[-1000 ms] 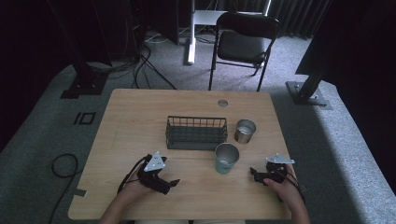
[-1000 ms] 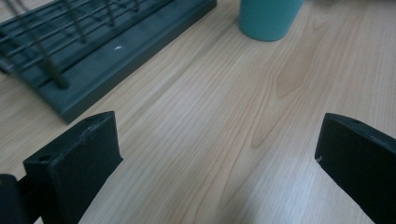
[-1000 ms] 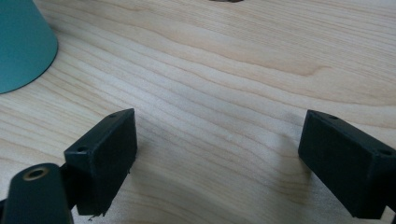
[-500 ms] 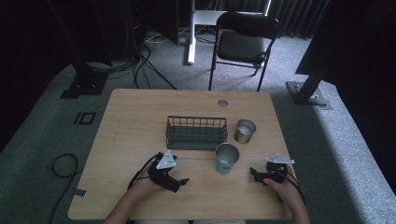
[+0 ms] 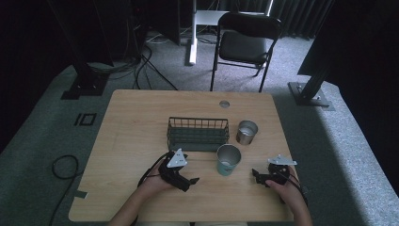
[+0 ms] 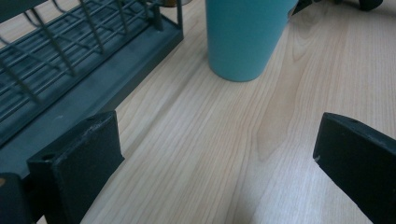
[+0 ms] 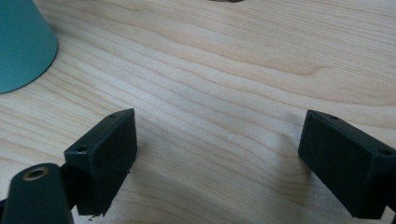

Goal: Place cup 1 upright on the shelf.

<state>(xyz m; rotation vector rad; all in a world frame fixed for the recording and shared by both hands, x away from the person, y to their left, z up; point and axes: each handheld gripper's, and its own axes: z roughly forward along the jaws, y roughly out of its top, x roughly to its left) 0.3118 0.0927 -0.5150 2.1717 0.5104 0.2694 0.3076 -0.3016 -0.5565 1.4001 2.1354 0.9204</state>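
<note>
So from the high view you get the whole layout: wooden table (image 5: 131,132), a dark wire basket (image 5: 197,133) in the middle, a teal cup (image 5: 228,160) just in front of its right end, and a second, metal cup (image 5: 246,132) off the basket's right side, near it but not touching. The left gripper (image 5: 189,181) sits in front of the basket's near-left part and points toward the teal cup, with a gap between them. The right gripper (image 5: 257,175) is on the other side of that cup, aimed back at it.

The left gripper view gives what the overhead can't: its jaws are spread wide with nothing but bare wood between them, and they've just been closing a touch. The teal cup (image 6: 243,37) stands upright ahead, a bit right of center, with the basket (image 6: 79,60) running along the left edge, close by. You can see the cup and basket aren't touching here.

In the right gripper view, the right gripper (image 7: 219,154) has its jaws wide apart too, over empty tabletop, and the teal cup (image 7: 21,46) is just a slice in the upper left corner, well off its line. The metal cup's inside is visible from the high view, looks empty as far as I can tell.
</note>
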